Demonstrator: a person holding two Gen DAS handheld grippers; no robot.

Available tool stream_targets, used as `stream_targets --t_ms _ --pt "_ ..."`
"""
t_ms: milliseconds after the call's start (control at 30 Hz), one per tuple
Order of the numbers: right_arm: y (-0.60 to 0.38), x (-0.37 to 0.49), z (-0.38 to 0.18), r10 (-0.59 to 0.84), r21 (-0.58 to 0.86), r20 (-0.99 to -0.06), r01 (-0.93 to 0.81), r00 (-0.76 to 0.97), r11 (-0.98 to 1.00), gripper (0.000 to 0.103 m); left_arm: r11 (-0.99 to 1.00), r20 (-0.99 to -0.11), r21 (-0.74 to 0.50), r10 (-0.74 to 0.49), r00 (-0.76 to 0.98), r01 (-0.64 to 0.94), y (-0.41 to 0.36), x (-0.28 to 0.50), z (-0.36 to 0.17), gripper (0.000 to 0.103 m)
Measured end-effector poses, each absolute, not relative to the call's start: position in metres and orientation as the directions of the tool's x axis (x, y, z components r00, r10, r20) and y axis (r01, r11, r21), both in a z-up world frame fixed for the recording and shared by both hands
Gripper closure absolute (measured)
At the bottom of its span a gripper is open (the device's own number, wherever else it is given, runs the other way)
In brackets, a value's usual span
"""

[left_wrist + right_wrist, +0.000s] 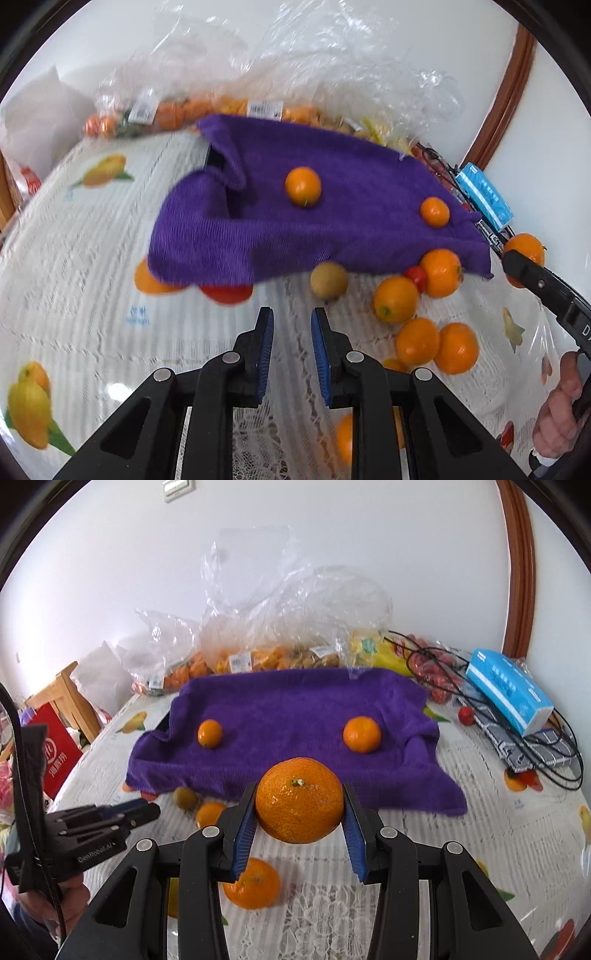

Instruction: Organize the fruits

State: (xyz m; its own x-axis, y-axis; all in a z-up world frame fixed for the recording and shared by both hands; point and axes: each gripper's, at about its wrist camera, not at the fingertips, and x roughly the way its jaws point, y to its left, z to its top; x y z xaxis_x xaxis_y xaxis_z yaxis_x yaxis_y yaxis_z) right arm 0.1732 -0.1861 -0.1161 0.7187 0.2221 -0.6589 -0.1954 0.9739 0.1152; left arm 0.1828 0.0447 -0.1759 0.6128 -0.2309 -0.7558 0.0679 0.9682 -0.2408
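Your right gripper (299, 821) holds a large mandarin (299, 799) clear of the tabletop (480, 823), its blue ribbed fingers (245, 829) pressed against the fruit's two sides, stem end up. The pebbled, glossy rind bulges between the pads, and the grip looks secure rather than crushing. You hold it just short of the purple towel (295, 716), a plush, nubbly cloth draped over some raised, hidden form, and most likely the sorting spot: two small oranges (209, 733) (362, 734) sit on it, well apart.

Your left gripper (291, 332) hangs empty, its fingers (266, 343) parted by a narrow gap, aimed at a dull olive-brown round fruit (328, 280) lying at the towel's front edge. Beside that fruit, loose mandarins (395, 299) cluster on the lace-patterned plastic cover, with a small red fruit (416, 276) touching two of them. Another orange (151, 278) and a red fruit (227, 293) are half tucked under the towel's hem.

Crinkled clear bags (280, 602) of more fruit line the wall behind, next to a blue tissue pack (509, 690) and tangled black cable (480, 686).
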Motion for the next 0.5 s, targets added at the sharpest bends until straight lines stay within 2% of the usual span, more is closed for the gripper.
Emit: stream_targets --t_ms 167,200,267,333,500 --pt "-0.192 0.166 -0.121 0.217 0.126 -0.661 -0.178 0.718 0.976 0.06 0.956 -0.734 -0.284 -0.266 0.625 0.074 0.052 0.177 -0.17 0.083" --pt "-0.193 0.165 -0.12 0.216 0.127 -0.66 -0.177 0.72 0.976 0.06 0.953 -0.723 -0.293 -0.275 0.633 0.079 0.052 0.174 -0.166 0.081" --pt "-0.196 0.163 -0.12 0.217 0.131 -0.655 -0.175 0.724 0.976 0.06 0.942 -0.709 -0.32 -0.307 0.635 0.098 0.052 0.17 -0.162 0.072" --pt "-0.197 0.161 -0.119 0.211 0.128 -0.655 -0.169 0.725 0.977 0.06 0.928 -0.697 -0.349 -0.35 0.625 0.131 0.047 0.167 -0.16 0.07" --pt "-0.202 0.155 -0.121 0.207 0.129 -0.66 -0.162 0.723 0.978 0.06 0.941 -0.707 -0.306 -0.327 0.628 0.146 0.033 0.166 -0.16 0.07"
